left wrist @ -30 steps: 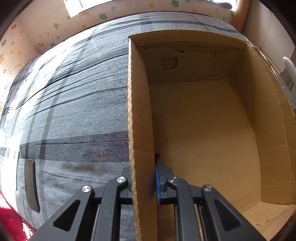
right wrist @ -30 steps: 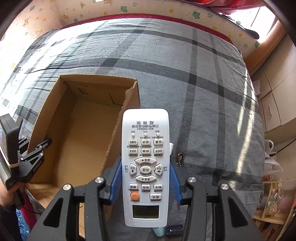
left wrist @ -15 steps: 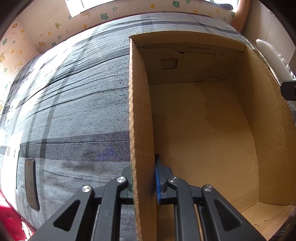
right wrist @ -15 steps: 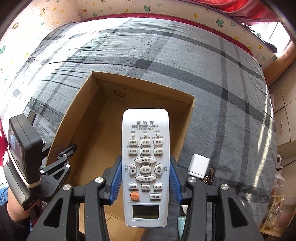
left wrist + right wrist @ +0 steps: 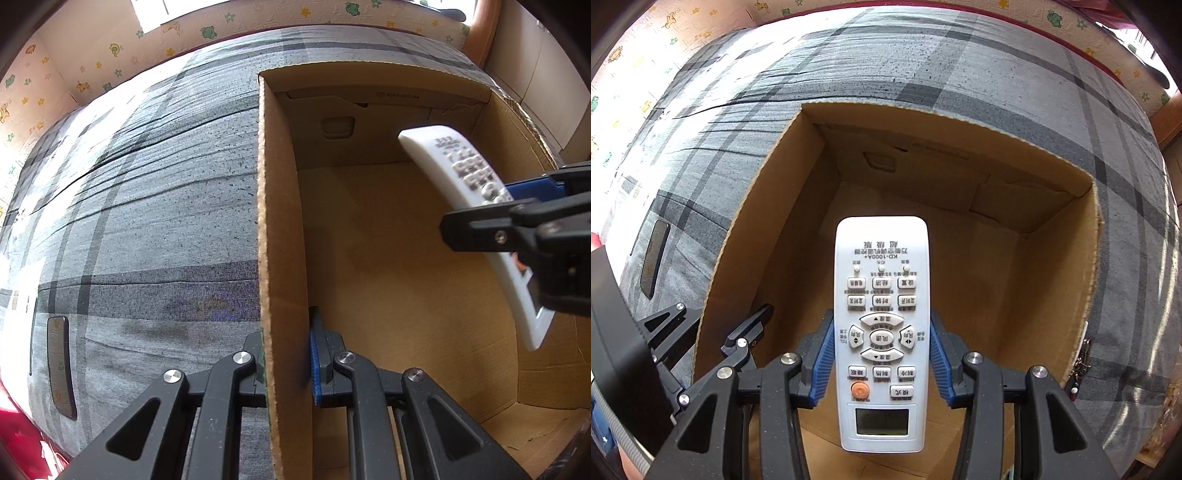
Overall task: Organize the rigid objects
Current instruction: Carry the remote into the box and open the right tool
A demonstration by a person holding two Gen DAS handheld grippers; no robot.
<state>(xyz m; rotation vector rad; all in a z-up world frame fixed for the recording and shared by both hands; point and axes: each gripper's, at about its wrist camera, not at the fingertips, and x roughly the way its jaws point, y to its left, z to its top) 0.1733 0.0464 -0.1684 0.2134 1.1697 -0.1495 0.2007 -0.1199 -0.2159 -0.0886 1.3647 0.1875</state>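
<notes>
White plastic remote w/ grey buttons (image 5: 881,332), clamped in right gripper (image 5: 881,354) mid-frame over brown cardboard box (image 5: 1027,280), could clip rim if lowered off-centre; left gripper (image 5: 286,363) pinches box wall.

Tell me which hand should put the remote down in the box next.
Right. The right gripper already clamps the white remote over the open cardboard box. The left gripper is shut on the box's side wall, steadying it.

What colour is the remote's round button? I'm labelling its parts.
Orange, on the white remote; clearest in the right wrist view.
</notes>
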